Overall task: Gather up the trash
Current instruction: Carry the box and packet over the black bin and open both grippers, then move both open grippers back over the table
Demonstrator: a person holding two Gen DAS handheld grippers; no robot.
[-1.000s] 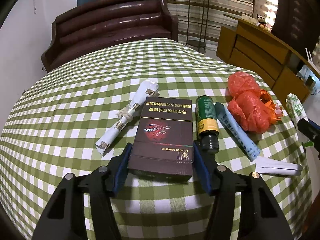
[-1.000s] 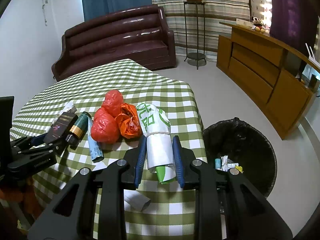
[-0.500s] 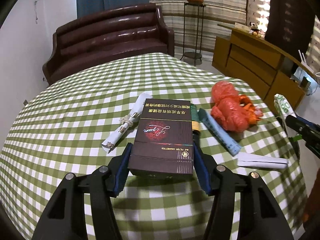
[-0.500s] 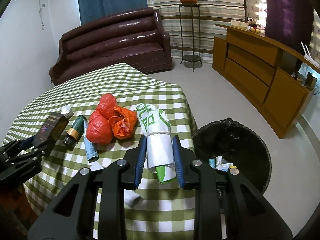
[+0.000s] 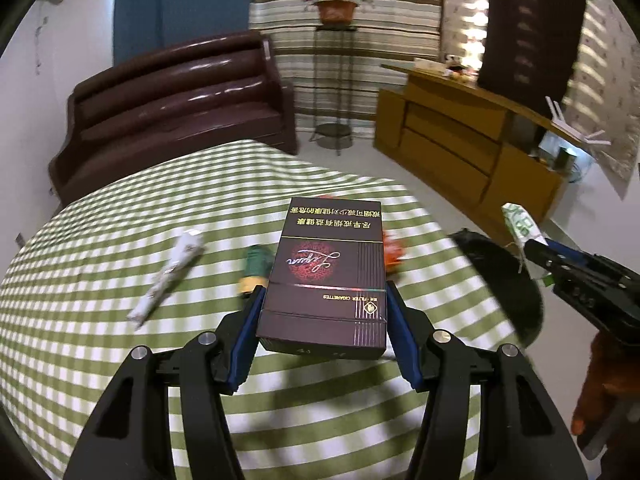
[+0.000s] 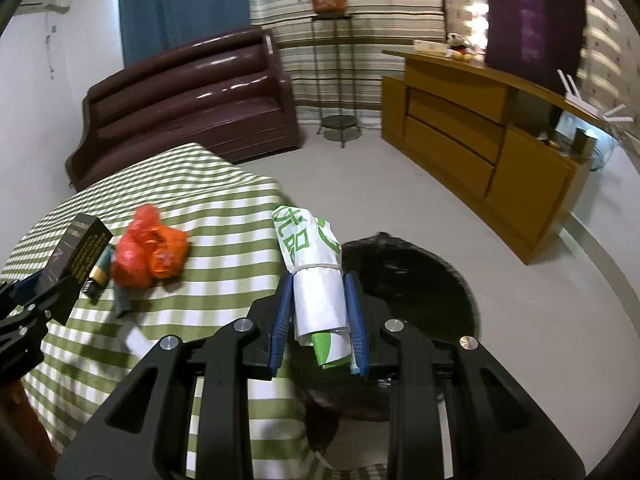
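Transport step: left gripper (image 5: 322,320) clamps the cigarette carton (image 5: 326,276) mid-frame above the table (image 5: 80,280); right gripper (image 6: 318,316) pinches a rolled paper bag (image 6: 316,276) over the black bin (image 6: 420,276), lower right. Next: release both into it.

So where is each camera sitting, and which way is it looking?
Left wrist: rides the left gripper, looking along its fingers over the cigarette box and checked table toward the sofa; the right gripper and an orange-gloved hand show at the right edge.
Right wrist: rides the right gripper, looking over the rolled white-and-green wrapper above the black bin; the left gripper shows at the left edge.
Shared: box, wrapper, table, bin, sofa.
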